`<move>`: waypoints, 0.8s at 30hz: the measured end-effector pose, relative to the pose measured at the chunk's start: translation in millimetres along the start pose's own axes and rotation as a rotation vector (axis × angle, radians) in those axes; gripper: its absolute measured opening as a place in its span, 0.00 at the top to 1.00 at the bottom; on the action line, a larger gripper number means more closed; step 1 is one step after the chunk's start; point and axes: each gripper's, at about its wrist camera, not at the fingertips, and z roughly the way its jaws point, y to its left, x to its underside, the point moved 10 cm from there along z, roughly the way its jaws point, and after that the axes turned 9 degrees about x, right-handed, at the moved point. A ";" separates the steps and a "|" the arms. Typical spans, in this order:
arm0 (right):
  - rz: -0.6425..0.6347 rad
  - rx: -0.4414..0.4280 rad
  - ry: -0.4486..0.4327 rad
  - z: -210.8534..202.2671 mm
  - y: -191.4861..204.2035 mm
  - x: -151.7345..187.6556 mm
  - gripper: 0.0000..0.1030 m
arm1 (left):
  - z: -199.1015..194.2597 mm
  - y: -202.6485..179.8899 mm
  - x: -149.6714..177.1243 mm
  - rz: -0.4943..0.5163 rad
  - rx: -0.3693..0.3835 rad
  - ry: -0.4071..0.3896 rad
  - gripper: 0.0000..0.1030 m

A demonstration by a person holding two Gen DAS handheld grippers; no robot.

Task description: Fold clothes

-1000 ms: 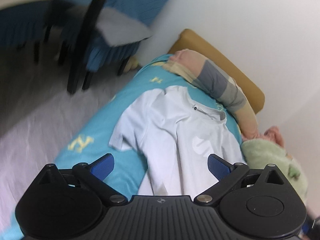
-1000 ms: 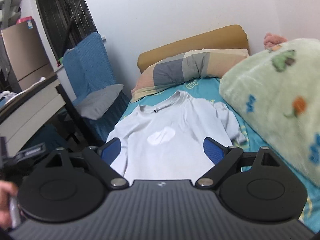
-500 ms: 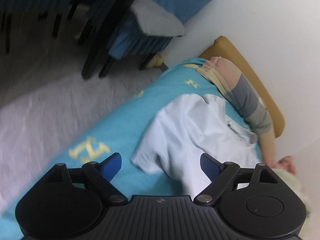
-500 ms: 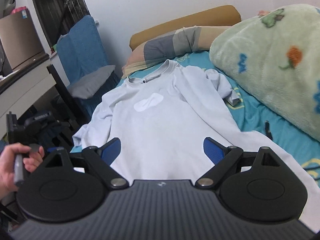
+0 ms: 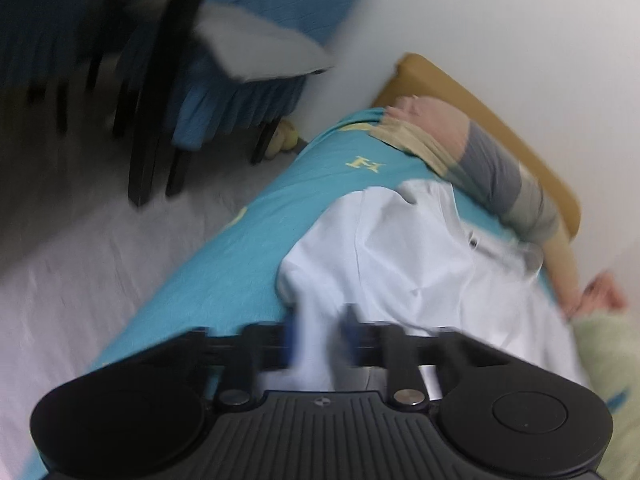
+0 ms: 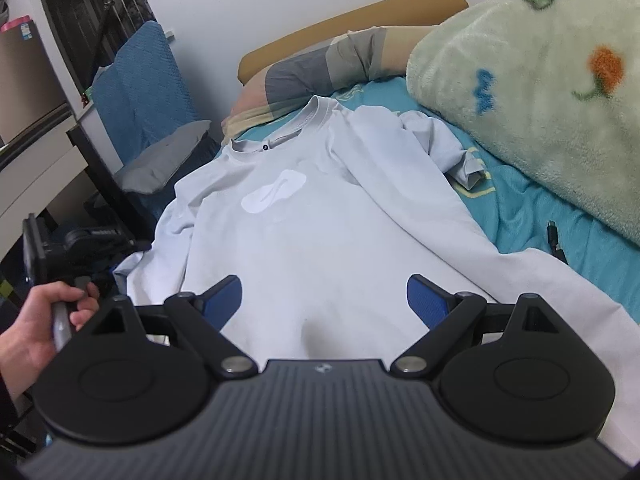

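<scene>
Item: white T-shirt (image 6: 320,232), lying face-up on the teal bed sheet (image 5: 240,264), collar toward the pillow (image 6: 320,68).
Left gripper (image 5: 320,334): jaws nearly together, pinching the sleeve edge (blurred, so grip depth is unclear).
Right gripper (image 6: 324,296): jaws spread, hovering over the lower body, holding nothing.
Handling note: probably lifting the sleeve low and carrying it inward, with the right gripper pinning the body to avoid dragging.

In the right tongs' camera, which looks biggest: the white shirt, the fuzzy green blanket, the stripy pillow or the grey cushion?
1. White shirt.
2. Fuzzy green blanket, though it sits closer at the side, so that's unsure.
3. Stripy pillow, partly hidden.
4. Grey cushion, smallest.
</scene>
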 end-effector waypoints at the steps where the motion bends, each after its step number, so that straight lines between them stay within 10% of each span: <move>1: 0.000 0.005 -0.004 0.1 -0.1 -1.2 0.12 | -0.8 -7.3 -3.0 0.071 -0.035 -0.003 0.96; 8: 0.042 0.068 -0.047 -4.3 -18.1 -14.2 0.12 | -9.0 -146.9 4.9 0.625 -0.025 -0.118 0.97; 12: 0.080 0.098 -0.057 -7.6 -33.2 -18.1 0.12 | 20.9 -216.2 70.6 0.834 0.063 -0.005 0.97; 18: 0.120 0.116 -0.058 -8.3 -47.6 -19.3 0.12 | 49.6 -235.3 118.5 0.897 0.084 0.088 0.94; 24: 0.106 0.104 -0.049 -2.2 -41.2 -16.1 0.12 | 22.9 -216.0 101.6 0.747 0.228 0.085 0.49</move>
